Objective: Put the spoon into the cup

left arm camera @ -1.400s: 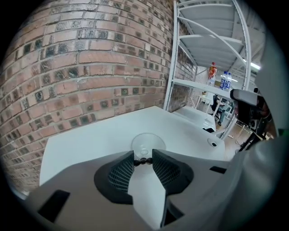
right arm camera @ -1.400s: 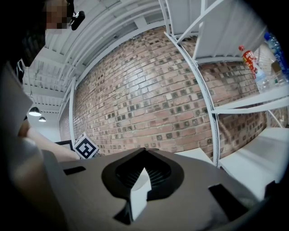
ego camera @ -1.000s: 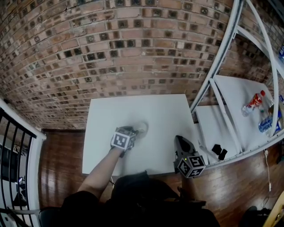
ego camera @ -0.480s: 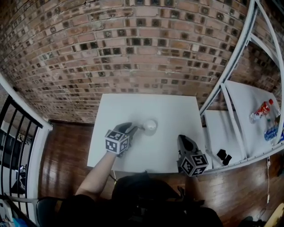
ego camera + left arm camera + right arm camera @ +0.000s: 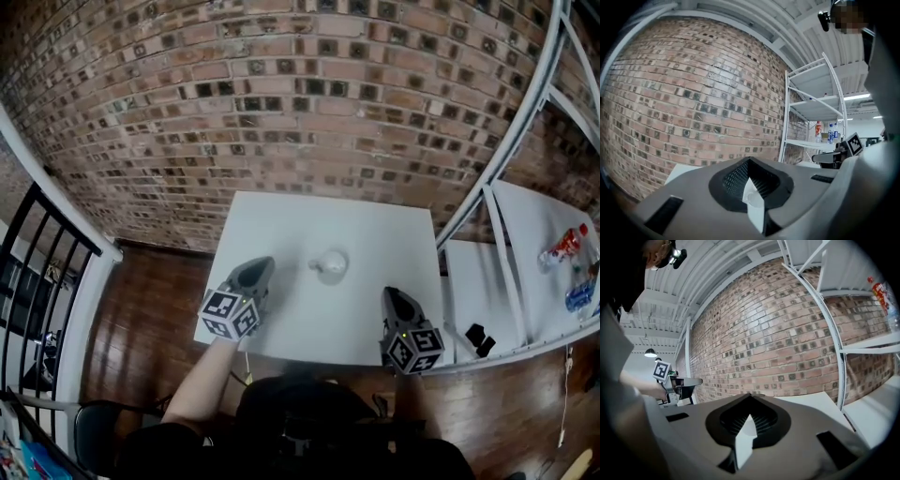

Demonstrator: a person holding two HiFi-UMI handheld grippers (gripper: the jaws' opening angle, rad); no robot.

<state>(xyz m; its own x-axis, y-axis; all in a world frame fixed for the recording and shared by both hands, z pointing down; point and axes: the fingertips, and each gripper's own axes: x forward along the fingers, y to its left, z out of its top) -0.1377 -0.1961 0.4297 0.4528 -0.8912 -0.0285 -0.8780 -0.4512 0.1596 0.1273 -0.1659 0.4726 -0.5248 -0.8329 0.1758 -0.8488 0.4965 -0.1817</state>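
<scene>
A small white cup (image 5: 330, 264) stands near the middle of the white table (image 5: 375, 234). A short pale piece, which looks like the spoon's handle (image 5: 315, 266), pokes out at the cup's left rim. My left gripper (image 5: 260, 269) hovers over the table's left front part, well apart from the cup, shut and with nothing in it. In the left gripper view its jaws (image 5: 752, 197) meet and point level at the brick wall. My right gripper (image 5: 391, 296) is at the table's right front edge, also shut and bare (image 5: 745, 432).
A white shelf frame (image 5: 487, 187) rises at the table's right, with bottles (image 5: 562, 246) on its shelf and a small black object (image 5: 476, 337) lower down. A brick wall (image 5: 281, 112) closes the far side. A black railing (image 5: 37, 244) stands at the left over wooden floor.
My left gripper has drawn back from the cup toward the table's left front and risen, leaving the spoon at the cup, and its jaws have closed. The right gripper has hardly moved.
</scene>
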